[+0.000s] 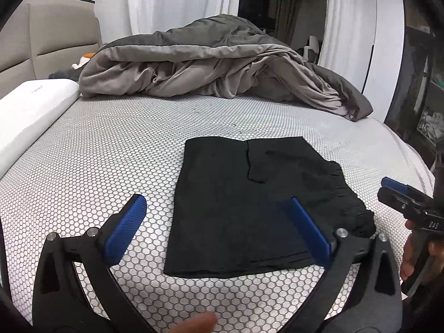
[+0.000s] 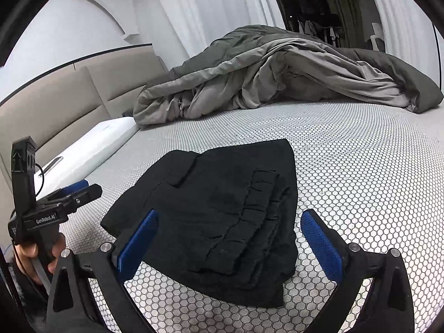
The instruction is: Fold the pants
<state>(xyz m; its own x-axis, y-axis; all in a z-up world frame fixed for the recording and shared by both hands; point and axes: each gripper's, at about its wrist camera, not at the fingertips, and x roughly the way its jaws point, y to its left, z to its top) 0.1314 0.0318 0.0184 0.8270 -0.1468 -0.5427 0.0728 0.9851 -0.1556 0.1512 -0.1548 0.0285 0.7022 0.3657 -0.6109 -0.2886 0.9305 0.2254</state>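
Observation:
Black pants [image 1: 244, 202] lie folded into a flat rectangle on the honeycomb-patterned mattress [image 1: 111, 152]; in the right wrist view the pants [image 2: 222, 208] show their gathered waistband on top at the near right. My left gripper [image 1: 216, 205] hovers above the pants' near edge, open, with nothing between its blue pads [image 1: 125, 227]. My right gripper [image 2: 230, 222] is also open above the waistband end and holds nothing. Each gripper appears in the other's view: the right gripper [image 1: 399, 194] at the right edge, the left gripper [image 2: 75, 194] at the left, held by a hand.
A rumpled grey duvet [image 1: 216, 66] is heaped at the far side of the bed. A white pillow [image 1: 30, 111] lies along the left by the beige headboard [image 1: 50, 38]. White curtains [image 1: 177, 2] and a dark doorway stand behind. Shelving [image 1: 424, 97] is at the right.

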